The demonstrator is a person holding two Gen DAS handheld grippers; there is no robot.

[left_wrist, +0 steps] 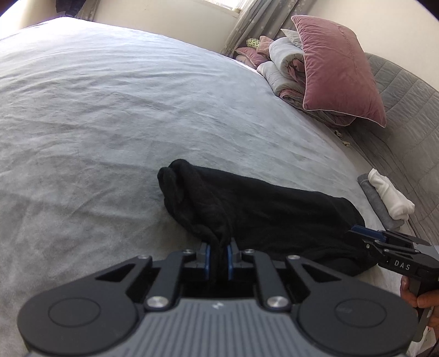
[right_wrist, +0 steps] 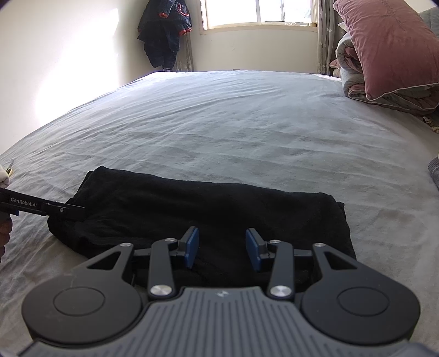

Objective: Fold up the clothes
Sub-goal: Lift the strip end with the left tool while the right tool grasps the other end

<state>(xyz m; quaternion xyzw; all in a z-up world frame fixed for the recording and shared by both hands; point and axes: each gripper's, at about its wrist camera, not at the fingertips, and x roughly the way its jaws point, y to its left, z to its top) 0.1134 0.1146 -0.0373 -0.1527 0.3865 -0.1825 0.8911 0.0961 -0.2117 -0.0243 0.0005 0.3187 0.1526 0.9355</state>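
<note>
A black garment (left_wrist: 274, 214) lies crumpled across the grey bed sheet (left_wrist: 109, 109), bunched up at its left end. My left gripper (left_wrist: 218, 248) is shut on a fold of this cloth, which is pinched between the blue pads. In the right wrist view the same garment (right_wrist: 192, 203) spreads flat and wide, and the left gripper (right_wrist: 65, 210) reaches onto its left edge. My right gripper (right_wrist: 222, 236) is open just above the garment's near edge, its pads well apart with nothing pinched. It also shows at the garment's right end (left_wrist: 365, 233).
A pink pillow (left_wrist: 340, 68) leans on a rolled duvet (left_wrist: 285, 63) by the quilted grey headboard (left_wrist: 406, 109). A folded white cloth (left_wrist: 389, 195) lies on a folded grey one (left_wrist: 376, 203) at the bed's right edge. A dark jacket (right_wrist: 164, 33) hangs near the window (right_wrist: 258, 13).
</note>
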